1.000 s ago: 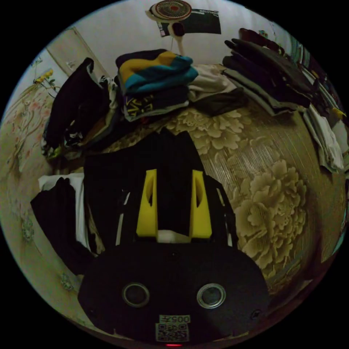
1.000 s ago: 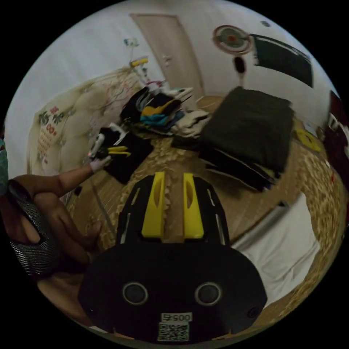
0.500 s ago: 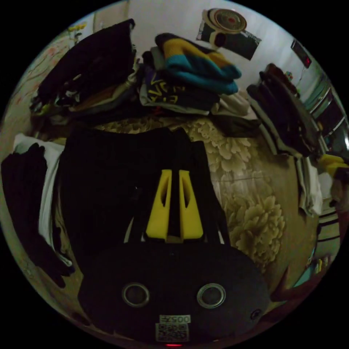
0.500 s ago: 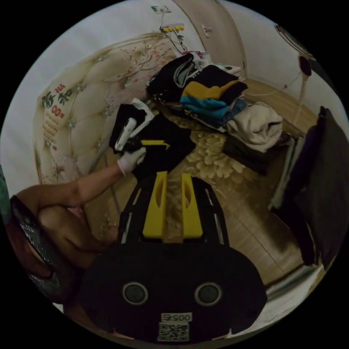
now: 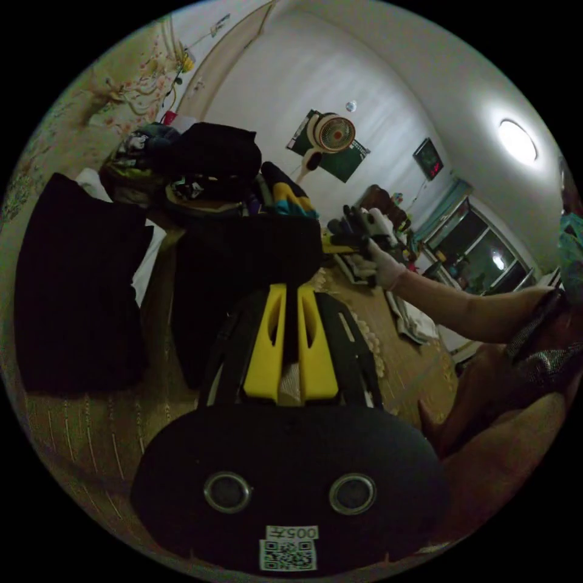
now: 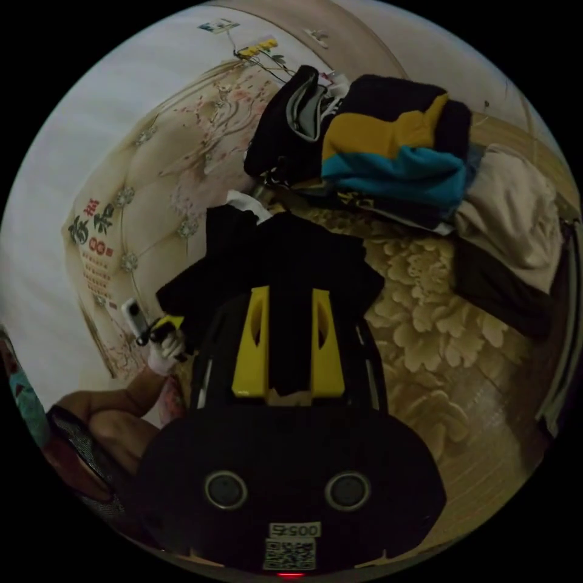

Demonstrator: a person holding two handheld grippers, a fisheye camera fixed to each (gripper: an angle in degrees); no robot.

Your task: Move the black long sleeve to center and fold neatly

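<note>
The black long sleeve (image 6: pixel 285 261) lies on the floral bedspread (image 6: pixel 437 352) near the headboard, with one edge raised. My left gripper (image 5: pixel 291 291) is shut on that raised black cloth (image 5: pixel 243 261). In the right gripper view, the left gripper (image 6: pixel 163 323) shows small at the garment's left side, held by a gloved hand (image 6: pixel 163 358). My right gripper (image 6: pixel 290 294) stands open over the garment's near edge, with black cloth lying between its jaws. In the left gripper view, the right gripper (image 5: pixel 343 234) sits beyond the cloth in a gloved hand.
A pile of folded clothes topped by a yellow and teal garment (image 6: pixel 395 152) stands just behind the long sleeve. Next to that pile lies a beige garment (image 6: pixel 516 206). Another black folded piece (image 5: pixel 73 285) lies beside the headboard (image 6: pixel 139 225). A fan (image 5: pixel 333 132) stands by the far wall.
My left gripper has shut on the black long sleeve and lifted its edge. My right gripper has come over to the garment with its jaws wider apart.
</note>
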